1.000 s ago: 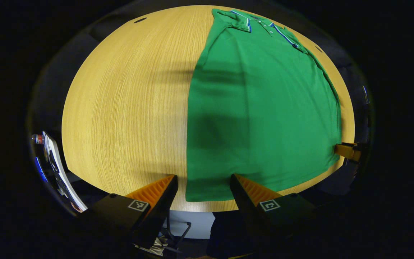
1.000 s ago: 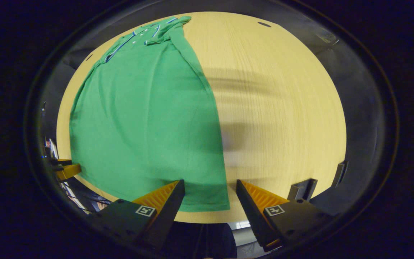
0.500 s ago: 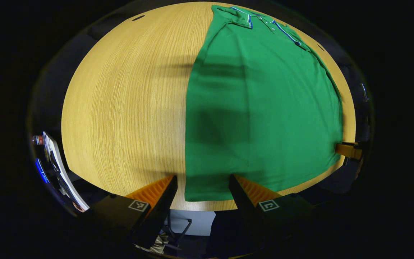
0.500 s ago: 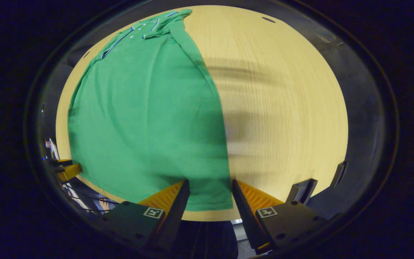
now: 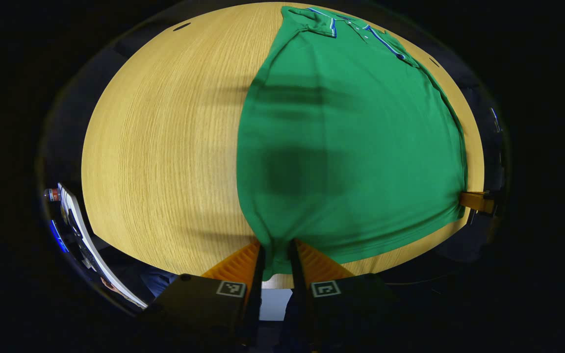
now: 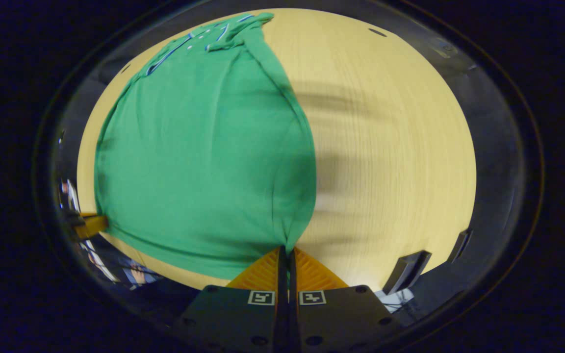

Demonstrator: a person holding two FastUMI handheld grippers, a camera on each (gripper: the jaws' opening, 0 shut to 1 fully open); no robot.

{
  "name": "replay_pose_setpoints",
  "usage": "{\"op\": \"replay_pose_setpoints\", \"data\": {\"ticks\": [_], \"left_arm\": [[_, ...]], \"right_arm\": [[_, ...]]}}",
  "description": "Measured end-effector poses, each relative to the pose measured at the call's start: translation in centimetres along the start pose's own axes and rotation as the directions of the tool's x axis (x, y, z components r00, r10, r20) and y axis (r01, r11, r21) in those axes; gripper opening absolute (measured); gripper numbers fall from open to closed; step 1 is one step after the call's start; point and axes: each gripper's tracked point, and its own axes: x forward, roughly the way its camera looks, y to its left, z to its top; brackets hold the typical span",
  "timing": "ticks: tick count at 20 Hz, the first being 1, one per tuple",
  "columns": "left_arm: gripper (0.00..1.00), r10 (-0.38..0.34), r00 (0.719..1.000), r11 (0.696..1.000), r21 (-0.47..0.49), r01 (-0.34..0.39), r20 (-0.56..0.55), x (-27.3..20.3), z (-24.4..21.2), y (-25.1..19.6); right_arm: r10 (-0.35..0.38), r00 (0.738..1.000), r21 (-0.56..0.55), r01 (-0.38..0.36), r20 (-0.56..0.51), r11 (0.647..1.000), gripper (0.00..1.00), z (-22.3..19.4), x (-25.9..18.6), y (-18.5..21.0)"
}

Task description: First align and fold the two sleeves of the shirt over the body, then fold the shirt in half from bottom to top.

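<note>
Shirt: green short-sleeved polo shirt [image 5: 351, 142] with blue-and-white collar trim, lying flat on the round pale wooden table [image 5: 165, 147], collar far from me, hem at the near edge
Handling: I'd judge it soft, light and limp; it will sag and crease between grips, so the two bottom corners are the places to hold
Look: sleeves seem already folded in, sides running straight; cloth puckers toward each pinch
Left gripper [image 5: 276, 255]: jaws nearly together, clamped on the hem's left corner
Right gripper [image 6: 286, 257]: jaws pressed tight on the hem's right corner
Next, I reckon: lift both corners evenly and carry them up to the collar
</note>
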Motion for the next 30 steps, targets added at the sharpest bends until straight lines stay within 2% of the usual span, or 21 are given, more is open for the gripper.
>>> {"op": "replay_pose_setpoints", "data": {"ticks": [1, 2, 3, 4, 8, 14, 16, 18, 21, 23, 24, 30], "left_arm": [[0.28, -0.011, 1.000, 1.000, -0.005, 0.011, 0.002, 0.1, 0.0, -0.4], [0.13, -0.007, 1.000, 1.000, -0.016, 0.007, 0.004, 0.0, 0.1, -0.5], [0.05, -0.003, 1.000, 1.000, -0.012, 0.003, 0.005, 0.1, 0.2, -0.5], [0.03, -0.005, 1.000, 1.000, -0.008, 0.005, 0.004, 0.2, 0.2, -0.6], [0.03, -0.024, 1.000, 0.999, -0.028, 0.024, 0.005, 0.2, 0.4, -0.6], [0.03, -0.019, 0.999, 0.999, -0.046, 0.021, 0.046, -0.5, 0.8, -1.2], [0.03, -0.014, 0.997, 0.999, -0.036, 0.017, 0.072, -1.5, 1.2, -1.1], [0.03, -0.014, 0.995, 0.999, -0.042, 0.018, 0.095, -2.7, 1.8, -1.1], [0.03, 0.005, 0.988, 1.000, -0.022, -0.002, 0.155, -5.3, 3.5, -1.0], [0.03, 0.011, 0.977, 1.000, 0.000, -0.012, 0.214, -7.3, 5.2, -1.3], [0.03, 0.024, 0.968, 0.999, 0.016, -0.029, 0.248, -8.4, 6.1, -1.3], [0.03, 0.035, 0.899, 0.999, 0.021, -0.049, 0.436, -14.5, 12.4, -1.9]], "right_arm": [[-0.001, 1.000, -0.016, 0.001, -0.001, 1.000, 0.04, 0.0, 0.2, 0.1], [-0.002, 1.000, -0.036, 0.002, 0.002, 0.999, 0.04, 0.0, 0.2, 0.1], [0.000, 1.000, -0.047, 0.000, 0.003, 0.999, 0.03, 0.0, 0.2, 0.1], [0.003, 1.000, -0.052, -0.003, 0.004, 0.999, 0.04, 0.1, 0.2, 0.1], [0.006, 1.000, -0.116, -0.004, 0.016, 0.993, 0.02, 0.2, 0.2, 0.2], [0.070, 0.997, -0.056, -0.069, 0.014, 0.996, 0.02, 0.1, -0.2, 0.4], [0.088, 0.995, -0.058, -0.085, 0.037, 0.995, 0.00, 0.6, -1.4, 0.6], [0.108, 0.992, -0.063, -0.103, 0.071, 0.993, 0.02, 1.5, -3.3, 0.9], [0.134, 0.981, -0.145, -0.113, 0.138, 0.983, 0.02, 2.9, -6.4, 1.6], [0.118, 0.975, -0.205, -0.079, 0.189, 0.976, 0.00, 3.9, -8.3, 1.6], [0.113, 0.970, -0.228, -0.062, 0.217, 0.972, 0.02, 4.6, -9.2, 1.6], [0.147, 0.933, -0.196, -0.085, 0.329, 0.977, 0.02, 9.2, -13.6, 2.9]]}}
